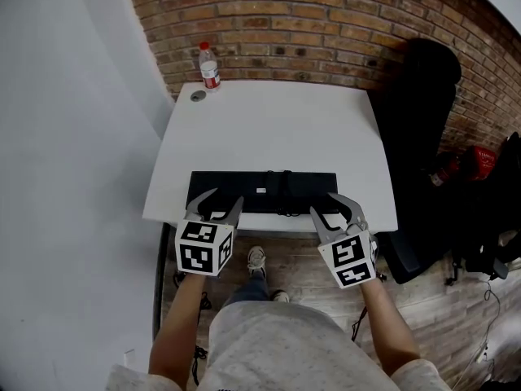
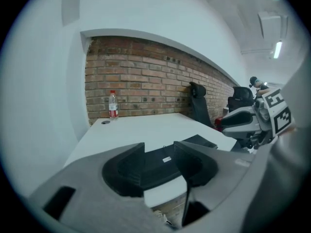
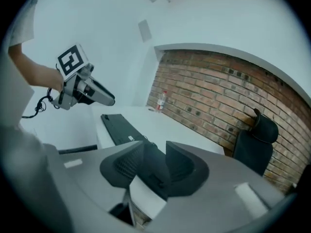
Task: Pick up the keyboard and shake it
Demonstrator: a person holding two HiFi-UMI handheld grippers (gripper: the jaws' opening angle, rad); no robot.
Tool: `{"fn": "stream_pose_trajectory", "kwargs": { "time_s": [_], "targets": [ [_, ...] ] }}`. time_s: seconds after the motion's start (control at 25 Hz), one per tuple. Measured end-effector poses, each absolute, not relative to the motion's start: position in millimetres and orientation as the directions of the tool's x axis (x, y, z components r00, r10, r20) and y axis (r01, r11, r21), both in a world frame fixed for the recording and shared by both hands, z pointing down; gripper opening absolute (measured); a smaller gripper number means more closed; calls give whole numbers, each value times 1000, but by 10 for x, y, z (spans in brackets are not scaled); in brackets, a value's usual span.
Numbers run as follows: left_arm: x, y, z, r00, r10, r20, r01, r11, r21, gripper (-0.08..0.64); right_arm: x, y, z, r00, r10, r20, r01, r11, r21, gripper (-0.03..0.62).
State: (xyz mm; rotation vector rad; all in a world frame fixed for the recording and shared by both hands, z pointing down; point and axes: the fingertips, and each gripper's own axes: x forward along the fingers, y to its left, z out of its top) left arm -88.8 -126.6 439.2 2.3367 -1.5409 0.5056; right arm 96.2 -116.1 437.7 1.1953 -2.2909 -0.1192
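The black keyboard (image 1: pixel 262 192) lies along the 6 o'clock edge of the white table (image 1: pixel 269 120), and a water bottle (image 1: pixel 209 65) stands at the table's 11 o'clock corner. The left gripper (image 1: pixel 226 199) sits at the keyboard's 7 o'clock and the right gripper (image 1: pixel 327 205) at its 5 o'clock. Each has its jaws partly apart, with the keyboard showing in the gap, unclamped.

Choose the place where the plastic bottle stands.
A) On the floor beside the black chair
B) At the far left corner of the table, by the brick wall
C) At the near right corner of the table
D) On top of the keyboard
B: the bottle stands upright at the far left corner of the table, close to the brick wall, while the keyboard lies along the near edge.
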Motion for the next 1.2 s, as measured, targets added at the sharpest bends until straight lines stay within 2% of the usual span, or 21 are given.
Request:
{"fn": "stream_pose_trajectory", "kwargs": {
  "time_s": [0.16,0.28,0.36,1.2],
  "targets": [
    [-687,-1202,4104,378,-847,373,-919,-393,38,113,867,-1114,4055,-492,-795,353,-786,581,213,104],
    [-616,-1146,4001,378,-862,339,-920,-391,30,42,842,-1070,3932,-508,-800,318,-808,571,144,13],
    [-606,-1132,3965,372,-869,327,-923,-383,33,-6,833,-1059,3896,-517,-798,308,-817,568,100,11],
    [-471,-1126,4031,389,-853,349,-916,-397,52,-8,875,-1045,3932,-525,-792,312,-820,568,61,11]
  ]
}}
